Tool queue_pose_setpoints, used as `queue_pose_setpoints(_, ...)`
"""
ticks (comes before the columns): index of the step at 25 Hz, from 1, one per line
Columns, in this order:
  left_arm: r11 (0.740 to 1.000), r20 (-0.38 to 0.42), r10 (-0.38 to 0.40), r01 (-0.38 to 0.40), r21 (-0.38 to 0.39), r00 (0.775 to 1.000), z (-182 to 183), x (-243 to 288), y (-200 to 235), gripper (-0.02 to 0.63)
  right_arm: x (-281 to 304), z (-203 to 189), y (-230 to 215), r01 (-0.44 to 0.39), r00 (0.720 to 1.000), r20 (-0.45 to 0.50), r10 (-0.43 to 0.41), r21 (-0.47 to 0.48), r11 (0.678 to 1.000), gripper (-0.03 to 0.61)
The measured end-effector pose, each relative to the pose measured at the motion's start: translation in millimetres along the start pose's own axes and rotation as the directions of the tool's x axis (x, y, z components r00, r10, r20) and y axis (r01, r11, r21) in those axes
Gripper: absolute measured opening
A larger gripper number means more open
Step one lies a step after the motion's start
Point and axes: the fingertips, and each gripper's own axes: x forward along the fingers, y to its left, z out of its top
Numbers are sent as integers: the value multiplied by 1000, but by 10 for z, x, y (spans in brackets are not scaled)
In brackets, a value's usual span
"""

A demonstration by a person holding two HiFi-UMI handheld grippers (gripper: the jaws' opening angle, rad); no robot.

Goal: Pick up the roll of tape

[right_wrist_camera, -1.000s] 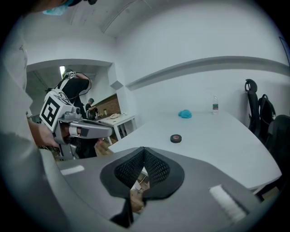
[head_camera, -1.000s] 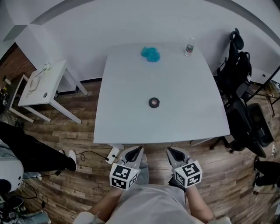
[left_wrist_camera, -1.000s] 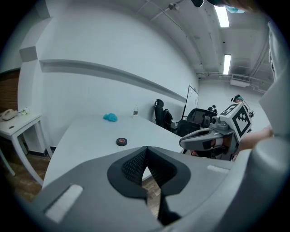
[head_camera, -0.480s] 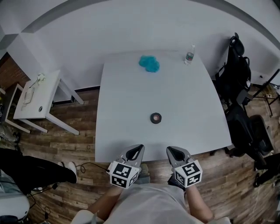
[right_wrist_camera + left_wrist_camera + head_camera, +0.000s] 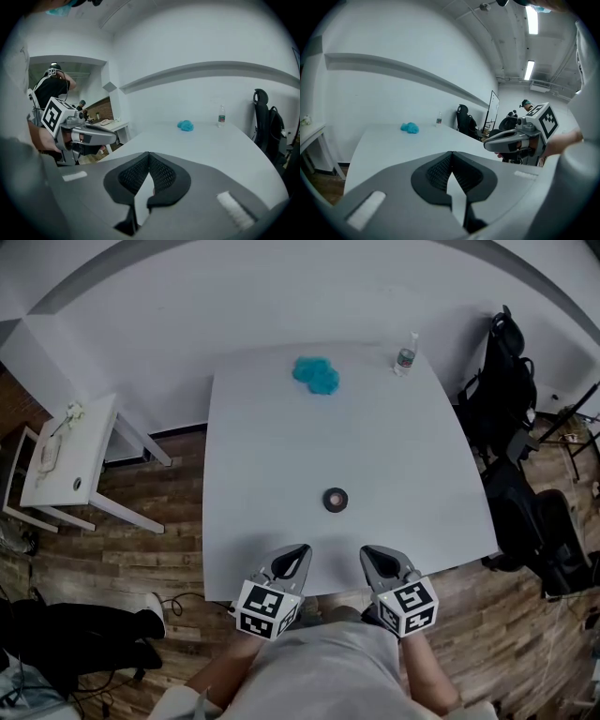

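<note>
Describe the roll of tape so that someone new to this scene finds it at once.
Start at the big white table. On its near half, alone, lies the roll of tape. It is a small dark ring lying flat, unlike the crumpled blue cloth and the clear bottle at the far edge.

The black finger pads (image 5: 161,176) look rough, mesh-textured; ahead of them the square white table (image 5: 281,427) is smooth and matt.

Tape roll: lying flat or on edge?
Lying flat: the head view shows the roll of tape as a ring with its hole facing up, on the table.
</note>
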Motion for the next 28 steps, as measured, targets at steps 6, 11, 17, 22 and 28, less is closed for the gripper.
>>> queue_pose_setpoints(6,1000,-4,9,-9,-7,1000,65,107,58,18,81,94,-88,-24,1000,4,24,-11,1000,8)
queue_pose_setpoints(11,999,1,44,-44,-27,999,174,173,117,18,181,211,-172,-67,998,-12,66,-36,997,6)
queue_pose_setpoints(17,995,0,85,-85,-50,996,217,280,178,18,303,298,-302,-107,994,-24,106,-59,992,6)
queue_pose_setpoints(22,993,2,105,-104,-63,994,244,378,273,18,415,332,-382,-125,992,-35,122,-66,990,6)
queue_pose_setpoints(28,989,2,119,-118,-84,993,274,467,332,18,532,329,-476,-134,990,-60,130,-69,989,6)
